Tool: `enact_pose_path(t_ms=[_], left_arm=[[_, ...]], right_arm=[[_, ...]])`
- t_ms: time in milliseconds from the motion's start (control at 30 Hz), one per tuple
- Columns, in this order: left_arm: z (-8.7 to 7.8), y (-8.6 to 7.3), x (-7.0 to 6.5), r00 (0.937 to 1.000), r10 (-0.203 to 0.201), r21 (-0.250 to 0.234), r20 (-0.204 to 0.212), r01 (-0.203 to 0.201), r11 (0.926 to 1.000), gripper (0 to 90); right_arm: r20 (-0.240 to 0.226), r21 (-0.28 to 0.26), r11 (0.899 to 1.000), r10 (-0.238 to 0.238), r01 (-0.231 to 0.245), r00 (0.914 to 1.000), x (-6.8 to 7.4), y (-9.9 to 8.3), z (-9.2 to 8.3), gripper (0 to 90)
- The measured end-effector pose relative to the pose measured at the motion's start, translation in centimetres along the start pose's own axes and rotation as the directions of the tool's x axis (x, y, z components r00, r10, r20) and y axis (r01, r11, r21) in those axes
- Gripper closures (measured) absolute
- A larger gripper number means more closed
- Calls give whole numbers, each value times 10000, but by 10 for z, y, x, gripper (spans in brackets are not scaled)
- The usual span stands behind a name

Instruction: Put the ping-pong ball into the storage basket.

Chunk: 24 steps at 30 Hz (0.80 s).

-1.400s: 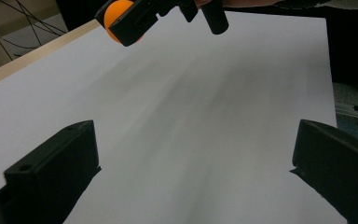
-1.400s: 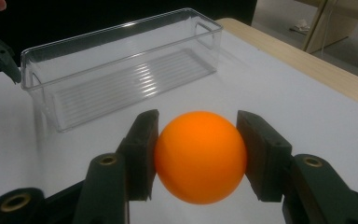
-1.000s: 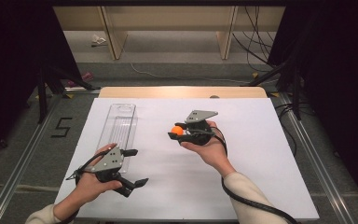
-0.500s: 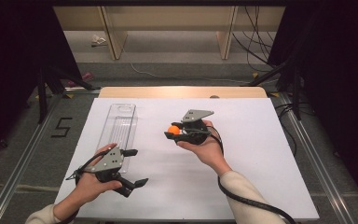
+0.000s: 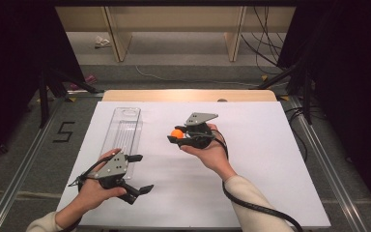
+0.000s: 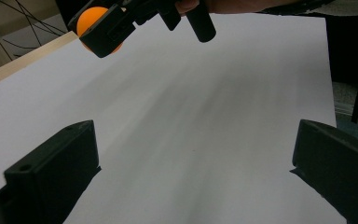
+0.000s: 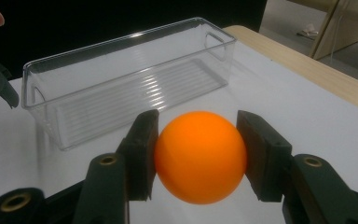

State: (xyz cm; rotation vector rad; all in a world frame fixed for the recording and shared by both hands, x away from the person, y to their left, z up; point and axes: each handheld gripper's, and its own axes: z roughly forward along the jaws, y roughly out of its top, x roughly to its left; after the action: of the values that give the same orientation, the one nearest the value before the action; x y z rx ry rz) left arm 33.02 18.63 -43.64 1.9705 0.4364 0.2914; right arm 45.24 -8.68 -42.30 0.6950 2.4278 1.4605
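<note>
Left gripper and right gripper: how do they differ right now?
The right gripper is shut on the orange ball, pads pressed on both its sides; the left gripper stands open with nothing between its jaws. The right one is mid-table beside the clear bin; the left is nearer the table's front edge. Both are black and hand-held.

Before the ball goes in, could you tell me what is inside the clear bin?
The clear bin looks empty: its ribbed floor shows bare through the walls. The orange ball is outside it, clamped in the right gripper. The left gripper's jaw hides the bin's near left corner.
</note>
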Motion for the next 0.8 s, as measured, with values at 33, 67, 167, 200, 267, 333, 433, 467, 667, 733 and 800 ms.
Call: enact_pose_path(t_ms=[33, 67, 167, 200, 267, 333, 433, 467, 667, 733, 800], left_arm=[[0, 0, 0, 10000, 2, 1, -1, -2, 10000, 0], [0, 0, 0, 10000, 0, -3, 0, 0, 10000, 0], [0, 0, 0, 10000, 2, -3, 9, -2, 10000, 0], [0, 0, 0, 10000, 1, -1, 13, -1, 10000, 0], [0, 0, 0, 10000, 5, -3, 17, -5, 10000, 0], [0, 0, 0, 10000, 2, 4, 12, -2, 10000, 0], [0, 0, 0, 10000, 6, -1, 20, -6, 10000, 0], [0, 0, 0, 10000, 12, 1, 25, -12, 10000, 0], [0, 0, 0, 10000, 12, -4, 22, -12, 10000, 0], [0, 0, 0, 10000, 17, -1, 28, -17, 10000, 0], [0, 0, 0, 10000, 16, 1, 32, -16, 10000, 0]], right_arm=[[-13, 2, 10000, -14, 14, 10000, 0, 0, 1, 514], [-19, -3, 10000, -14, 14, 10000, 0, 0, 1, 514], [-17, -25, 10000, -15, 15, 10000, 1, 1, 2, 514], [-37, -29, 10000, -23, 23, 10000, 1, 2, 3, 514], [-48, -35, 10000, -31, 31, 10000, 2, 3, 4, 514], [-63, -33, 10000, -48, 48, 10000, 2, 3, 5, 514], [-123, -27, 10000, -30, 29, 9999, 4, 4, 8, 514], [-137, -28, 10000, -50, 49, 9999, 4, 4, 9, 514], [-176, -64, 10000, -68, 66, 9998, 5, 7, 12, 514], [-184, -63, 10000, -60, 58, 9998, 6, 7, 13, 514], [-195, -69, 10000, -60, 59, 9998, 6, 7, 14, 514]])
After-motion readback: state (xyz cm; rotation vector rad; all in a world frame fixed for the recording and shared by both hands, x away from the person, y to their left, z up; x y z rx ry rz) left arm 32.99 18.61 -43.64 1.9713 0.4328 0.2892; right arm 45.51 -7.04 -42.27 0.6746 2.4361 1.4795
